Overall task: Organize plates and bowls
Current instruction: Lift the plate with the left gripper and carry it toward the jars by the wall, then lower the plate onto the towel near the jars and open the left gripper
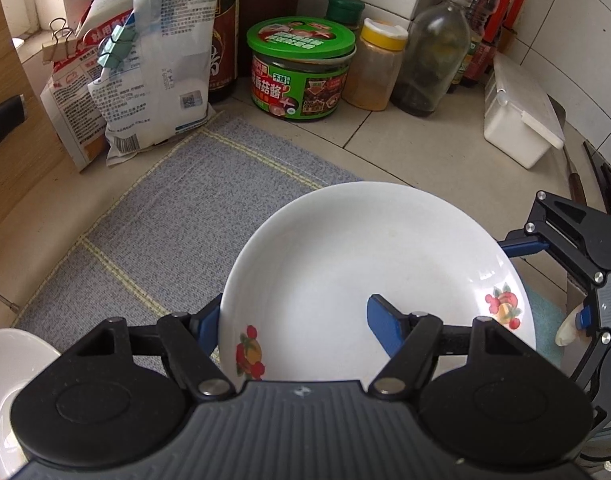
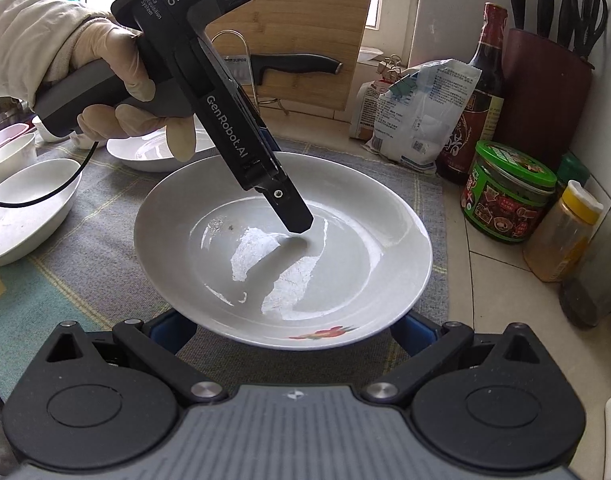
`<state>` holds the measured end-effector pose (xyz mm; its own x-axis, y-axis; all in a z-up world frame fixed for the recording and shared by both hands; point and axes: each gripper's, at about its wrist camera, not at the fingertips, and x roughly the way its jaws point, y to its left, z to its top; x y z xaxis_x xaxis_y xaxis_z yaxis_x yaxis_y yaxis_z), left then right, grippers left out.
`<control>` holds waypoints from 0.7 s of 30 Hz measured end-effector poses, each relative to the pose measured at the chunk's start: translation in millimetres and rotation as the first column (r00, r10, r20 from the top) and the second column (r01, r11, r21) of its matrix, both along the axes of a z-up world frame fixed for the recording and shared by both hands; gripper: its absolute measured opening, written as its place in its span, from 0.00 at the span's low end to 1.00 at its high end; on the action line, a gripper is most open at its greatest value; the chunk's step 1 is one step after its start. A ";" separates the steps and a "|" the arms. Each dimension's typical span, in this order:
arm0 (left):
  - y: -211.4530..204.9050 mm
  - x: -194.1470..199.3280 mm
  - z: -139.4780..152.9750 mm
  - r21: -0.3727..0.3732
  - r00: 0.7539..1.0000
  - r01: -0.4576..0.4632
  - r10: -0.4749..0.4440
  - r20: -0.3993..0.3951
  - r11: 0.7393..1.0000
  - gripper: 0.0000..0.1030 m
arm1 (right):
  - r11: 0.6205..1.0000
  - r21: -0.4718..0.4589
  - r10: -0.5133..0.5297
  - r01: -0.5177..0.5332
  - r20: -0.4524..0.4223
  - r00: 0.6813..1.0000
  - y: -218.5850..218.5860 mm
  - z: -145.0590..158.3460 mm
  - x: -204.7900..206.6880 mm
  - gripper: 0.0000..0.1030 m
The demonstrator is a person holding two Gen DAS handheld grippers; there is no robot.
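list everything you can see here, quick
white ceramic plate with fruit print: one, white, over the mat
grey woven mat: one, grey with yellow lines, on the counter
white bowl: one, white, mat's left edge
green-lidded sauce jar: one, green, by the back wall
yellow-capped spice jar: one, orange, right of the green jar
clear glass bottle: one, red cap, beside the spice jar
clipped food bags: two, white, back left
white lidded plastic box: one, white, right wall
dark red knife block: one, corner
left claw: black, blue pads, astride the plate's rim
right claw: black, tips hidden under the plate
gloved hand: one, pale, holding the left claw
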<state>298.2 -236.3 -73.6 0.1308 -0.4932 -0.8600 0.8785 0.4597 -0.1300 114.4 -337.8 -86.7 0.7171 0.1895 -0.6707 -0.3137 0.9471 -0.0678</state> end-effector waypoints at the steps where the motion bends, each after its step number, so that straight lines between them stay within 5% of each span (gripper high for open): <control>1: -1.5 1.4 -1.5 0.001 1.000 0.003 -0.003 0.001 1.000 0.70 | 1.000 -0.002 -0.001 0.001 -0.001 1.000 -0.9 -0.5 1.3 1.00; 21: -21.1 16.8 -12.3 0.001 1.000 0.015 -0.015 0.026 1.000 0.70 | 0.999 -0.016 -0.034 0.034 -0.005 0.999 -14.5 -9.6 21.9 1.00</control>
